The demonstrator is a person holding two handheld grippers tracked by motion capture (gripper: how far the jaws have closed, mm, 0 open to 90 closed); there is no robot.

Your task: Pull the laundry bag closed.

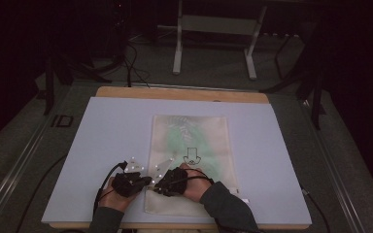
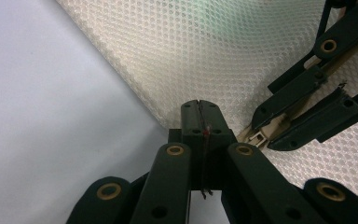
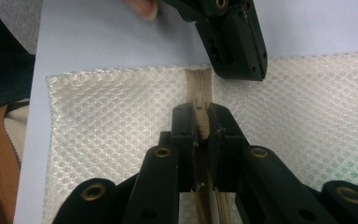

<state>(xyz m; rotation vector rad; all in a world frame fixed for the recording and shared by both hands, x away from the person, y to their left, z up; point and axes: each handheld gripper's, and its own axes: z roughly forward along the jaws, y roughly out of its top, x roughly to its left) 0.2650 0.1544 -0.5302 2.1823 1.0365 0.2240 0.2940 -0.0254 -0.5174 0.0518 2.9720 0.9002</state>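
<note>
Cream-white mesh bag (image 1: 190, 155), flat on a pale lilac-grey board (image 1: 102, 145) over a wooden table (image 1: 126, 92). Green contents faintly visible through the netting, plus a small black drawn figure at the bag's centre. Beige zipper (image 3: 199, 88) running along the bag's near edge, toward 6 o'clock in the high view.

Left gripper (image 1: 143, 180) at the bag's near-left corner, about 7 o'clock from the bag's centre, held by the left hand (image 1: 112, 196). Jaws pressed fully together in the left gripper view, with only a thin seam between them, tips (image 2: 199, 116) sitting right at the mesh edge; whether any mesh is pinched, cannot tell.

Right gripper (image 1: 161, 187) just beside it, at 3 o'clock from the left one, held by the right hand (image 1: 194, 187). In the right gripper view, jaws closed down on the zipper's tan slider (image 3: 203, 126), a narrow gap filled by it, pull tab sticking out toward 12 o'clock. Left gripper's black jaw block lying at 1 o'clock from the slider, resting on the mesh just beside the zipper's end.

Grey floor and a white metal stand (image 1: 213, 29) beyond the table at 12 o'clock.
</note>
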